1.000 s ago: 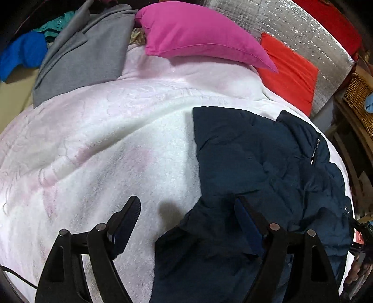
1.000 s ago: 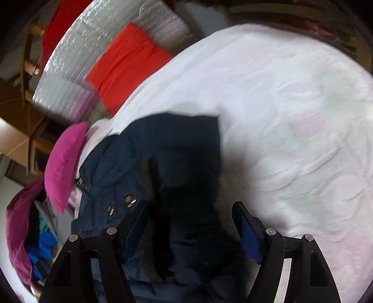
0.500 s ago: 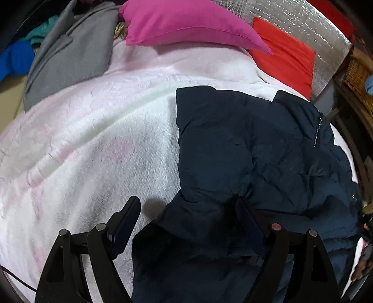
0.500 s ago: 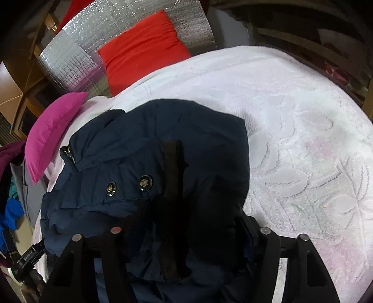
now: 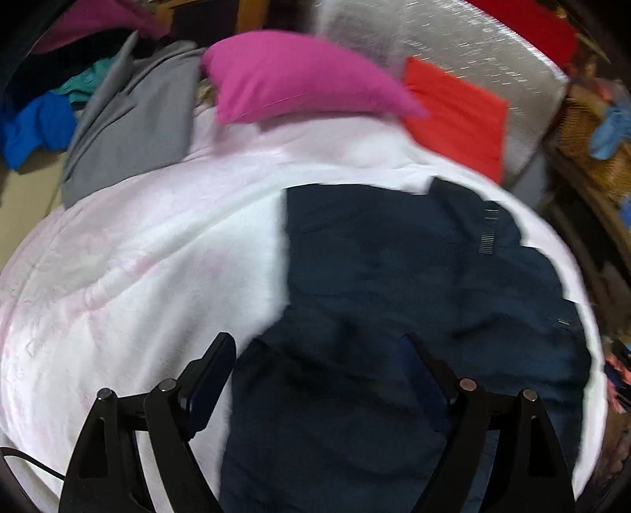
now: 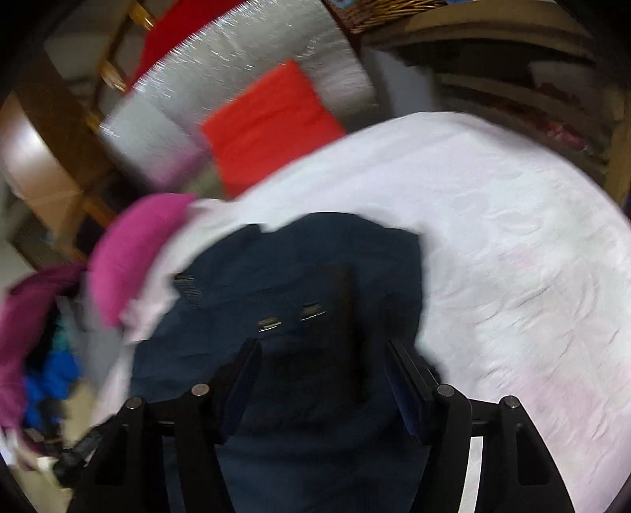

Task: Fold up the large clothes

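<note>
A dark navy padded jacket (image 5: pixel 414 284) lies spread on the white blanket (image 5: pixel 150 268), its zip toward the far right. My left gripper (image 5: pixel 315 371) hovers over the jacket's near left edge, jaws wide apart, pads touching nothing. In the right wrist view the same jacket (image 6: pixel 276 276) shows two metal snaps and a dark front strip. My right gripper (image 6: pixel 321 355) hangs above it with its jaws apart; the cloth lies below them and I see no pinch. Both views are motion-blurred.
A magenta pillow (image 5: pixel 299 79), a red cushion (image 5: pixel 457 114) and a silver foil panel (image 5: pixel 453 35) line the bed's head. A grey garment (image 5: pixel 126 118) and blue clothes (image 5: pixel 35 126) sit at the far left. A wicker basket (image 5: pixel 591 134) stands at the right.
Both grippers have risen and drawn back, so the jacket looks smaller and farther. The right view has rolled and its jaws stand narrower than a second ago.
</note>
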Action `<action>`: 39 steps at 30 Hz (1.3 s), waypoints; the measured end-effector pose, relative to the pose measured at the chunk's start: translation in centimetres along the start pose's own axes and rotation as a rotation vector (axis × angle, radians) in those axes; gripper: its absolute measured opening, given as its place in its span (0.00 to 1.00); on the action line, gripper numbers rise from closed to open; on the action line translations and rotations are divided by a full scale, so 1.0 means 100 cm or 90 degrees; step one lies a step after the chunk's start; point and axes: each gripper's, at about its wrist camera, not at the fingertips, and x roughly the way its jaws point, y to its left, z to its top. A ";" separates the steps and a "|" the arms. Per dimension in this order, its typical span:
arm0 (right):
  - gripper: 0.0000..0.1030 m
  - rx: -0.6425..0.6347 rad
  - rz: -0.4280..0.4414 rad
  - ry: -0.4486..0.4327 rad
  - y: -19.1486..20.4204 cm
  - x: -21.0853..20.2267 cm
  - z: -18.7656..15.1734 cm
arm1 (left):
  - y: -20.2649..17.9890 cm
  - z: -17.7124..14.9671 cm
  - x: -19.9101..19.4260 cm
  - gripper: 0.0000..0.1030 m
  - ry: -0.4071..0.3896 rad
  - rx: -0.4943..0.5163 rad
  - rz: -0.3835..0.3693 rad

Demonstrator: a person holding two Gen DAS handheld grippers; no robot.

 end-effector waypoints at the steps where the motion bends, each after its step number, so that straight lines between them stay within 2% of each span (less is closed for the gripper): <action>1: 0.65 0.005 0.030 0.011 0.004 -0.002 -0.004 | -0.005 -0.004 -0.003 0.83 0.009 0.000 -0.029; 3: 0.65 0.013 0.092 0.060 0.013 0.004 -0.016 | -0.013 -0.011 0.003 0.83 0.042 -0.014 -0.082; 6: 0.65 0.046 0.136 0.123 0.020 0.021 -0.034 | -0.022 -0.022 0.021 0.83 0.101 -0.046 -0.124; 9: 0.65 0.100 0.149 0.183 0.019 0.043 -0.053 | -0.026 -0.024 0.032 0.83 0.120 -0.079 -0.141; 12: 0.65 0.172 0.165 0.206 0.012 0.063 -0.072 | -0.028 -0.023 0.042 0.83 0.122 -0.109 -0.135; 14: 0.65 0.217 0.175 0.195 0.011 0.077 -0.072 | -0.027 -0.020 0.043 0.83 0.107 -0.127 -0.137; 17: 0.65 0.216 0.158 0.164 0.013 0.081 -0.070 | -0.028 -0.016 0.047 0.83 0.088 -0.146 -0.128; 20: 0.65 0.250 0.153 0.146 0.012 0.090 -0.068 | -0.029 -0.016 0.052 0.83 0.083 -0.157 -0.118; 23: 0.58 0.264 0.154 0.135 0.006 0.085 -0.063 | -0.029 -0.015 0.055 0.72 0.072 -0.155 -0.098; 25: 0.50 0.273 0.148 0.134 0.002 0.085 -0.061 | -0.027 -0.015 0.057 0.62 0.073 -0.146 -0.076; 29: 0.38 0.278 0.125 0.123 -0.009 0.081 -0.059 | -0.031 -0.016 0.062 0.60 0.072 -0.129 -0.057; 32: 0.36 0.260 0.105 0.119 -0.003 0.084 -0.058 | -0.039 -0.017 0.064 0.60 0.069 -0.094 -0.031; 35: 0.34 0.202 0.062 0.120 0.009 0.087 -0.057 | -0.045 -0.020 0.065 0.61 0.068 -0.056 -0.006; 39: 0.33 0.170 0.052 0.134 0.012 0.089 -0.054 | -0.042 -0.021 0.063 0.61 0.074 -0.042 -0.009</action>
